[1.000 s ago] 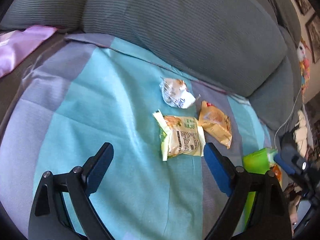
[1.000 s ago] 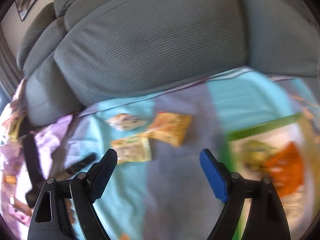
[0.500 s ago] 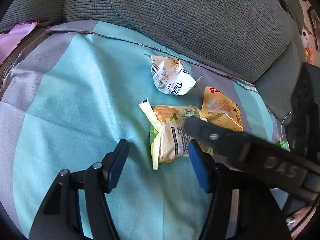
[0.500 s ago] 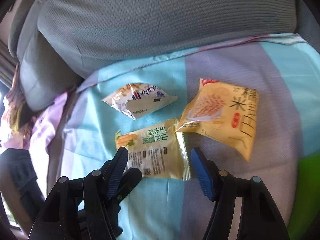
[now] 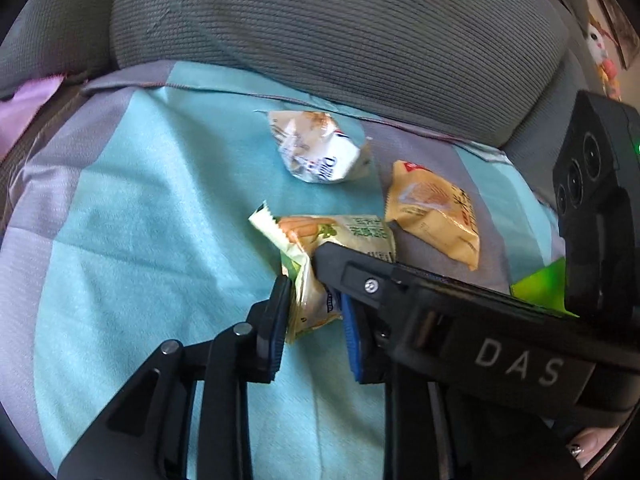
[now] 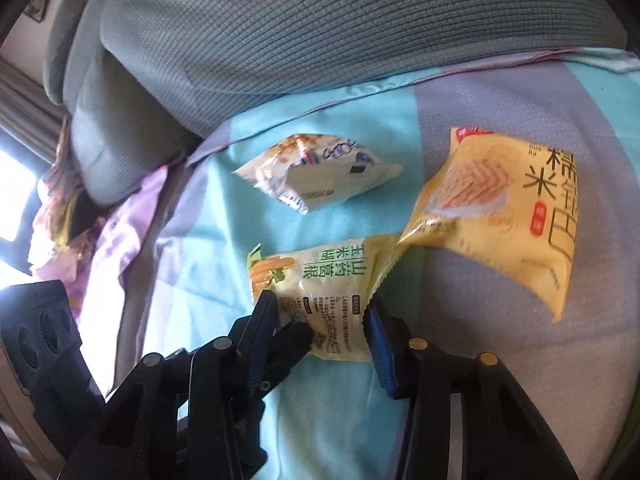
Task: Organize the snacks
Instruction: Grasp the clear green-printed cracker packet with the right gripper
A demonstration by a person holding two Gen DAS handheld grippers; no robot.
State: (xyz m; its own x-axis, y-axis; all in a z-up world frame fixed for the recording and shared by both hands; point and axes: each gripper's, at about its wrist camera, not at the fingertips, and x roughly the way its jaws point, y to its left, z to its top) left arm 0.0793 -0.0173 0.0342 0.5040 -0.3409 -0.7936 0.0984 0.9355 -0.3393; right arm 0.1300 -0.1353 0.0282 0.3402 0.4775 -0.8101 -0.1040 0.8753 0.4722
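the pale green corn-stick snack packet [image 5: 320,252] lies just below the middle of the left wrist frame on the teal and grey striped sheet [image 5: 132,240], and both of my grippers are on it at once. my left gripper [image 5: 314,312] has narrowed onto the packet's near end, the film crumpled upward between its pads, so i read it as holding the packet. my right gripper [image 6: 320,320] straddles the same packet [image 6: 316,292] from the other side in the lower middle of its own frame, fingers narrowed to about the packet's width with each tip at an edge of the packet; whether they actually pinch it i cannot tell. the packet looks still down on the sheet, so i judge the sorting as barely begun: this one is being picked up and nothing here looks put away yet. i count three snack packets in all: this green one, a white crinkled packet [image 5: 316,148] above it toward the sofa back cushion [image 5: 340,28], and a yellow rice cracker packet [image 6: 504,204] at the right, its corner touching the green one. a sliver of bright green [image 5: 540,286] shows at the right edge of the left wrist frame, perhaps a container, though i cannot tell. so two packets are untouched, plus the one in hand.
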